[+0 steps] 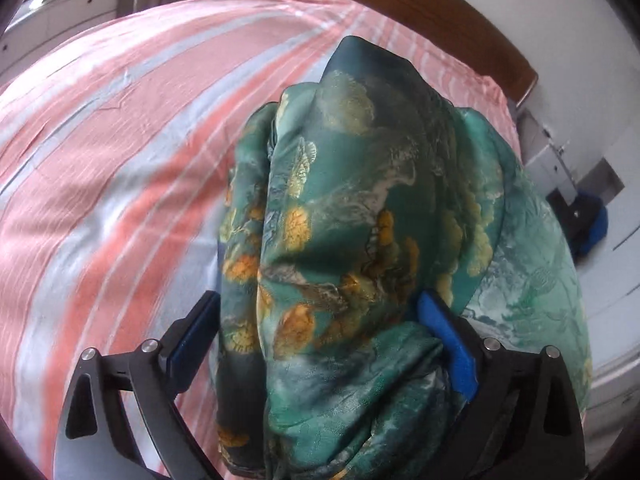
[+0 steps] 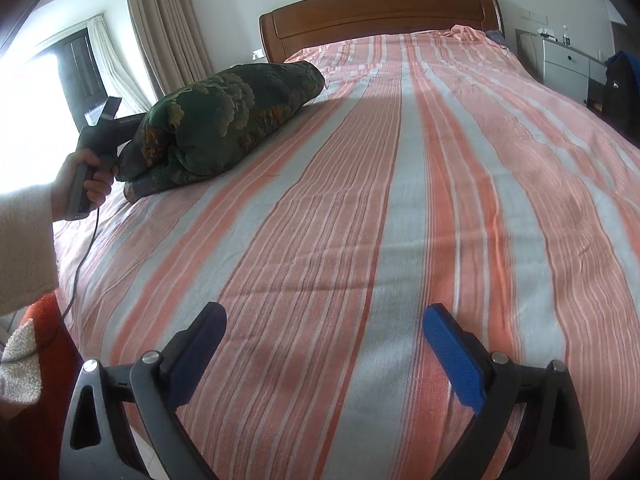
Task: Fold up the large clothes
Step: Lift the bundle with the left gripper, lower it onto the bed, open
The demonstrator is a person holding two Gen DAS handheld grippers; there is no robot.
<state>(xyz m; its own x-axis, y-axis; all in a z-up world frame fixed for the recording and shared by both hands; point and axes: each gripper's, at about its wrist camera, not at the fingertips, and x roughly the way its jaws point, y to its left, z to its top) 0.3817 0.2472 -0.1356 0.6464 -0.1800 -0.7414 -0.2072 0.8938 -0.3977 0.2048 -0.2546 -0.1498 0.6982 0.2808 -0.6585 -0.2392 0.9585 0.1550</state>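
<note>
A rolled bundle of green cloth with yellow flower patterns [image 1: 352, 200] fills the left wrist view and lies on the striped bed sheet [image 1: 120, 160]. My left gripper [image 1: 320, 320] stands wide open around the bundle's near end, with the blue pad [image 1: 452, 348] against the cloth. From the right wrist view the bundle [image 2: 228, 116] rests near the bed's left edge, and a hand [image 2: 76, 176] holds the left gripper's handle behind it. My right gripper [image 2: 324, 320] hovers open over bare sheet [image 2: 400, 200] at the foot of the bed, with nothing between its fingers.
A wooden headboard [image 2: 380, 12] closes the far end of the bed. To the right stand a white nightstand [image 2: 568, 64] and a dark bag [image 2: 620, 88]. Curtains [image 2: 168, 28] and a bright window are at the left. A cable [image 2: 86, 248] hangs from the left gripper.
</note>
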